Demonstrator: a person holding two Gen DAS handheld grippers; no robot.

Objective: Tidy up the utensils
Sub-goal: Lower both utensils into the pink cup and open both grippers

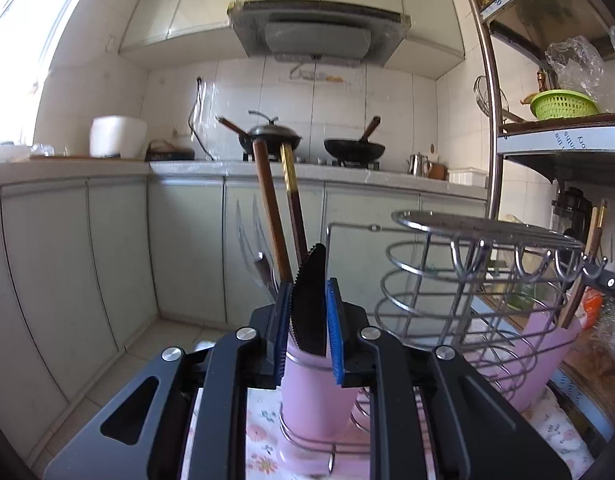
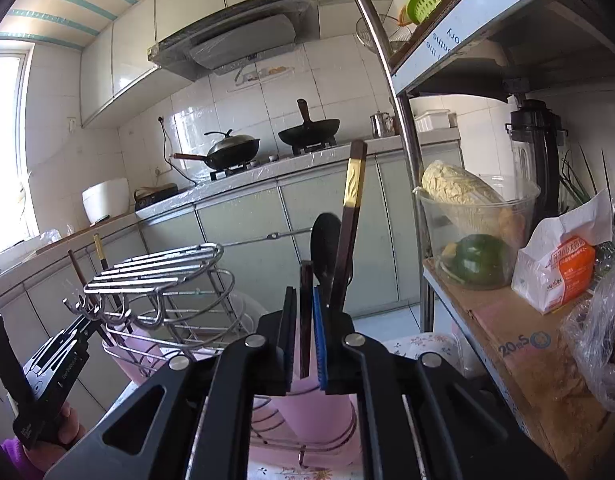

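Pinching a black serrated plastic knife [image 1: 309, 304] upright over its pink cup [image 1: 315, 396], the left gripper [image 1: 309, 320] looks ready to drop it in, while the right gripper [image 2: 305, 340] clamps a dark chopstick [image 2: 306, 320] above another pink cup [image 2: 319, 416].

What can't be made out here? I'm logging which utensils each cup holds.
- Left wrist view: the black knife's handle, hidden inside the pink cup between the left tongs.
- Left wrist view: the clear fork, blurred and see-through; count unsure.
- Right wrist view: the dark chopstick's lower end, hidden by the right tongs.
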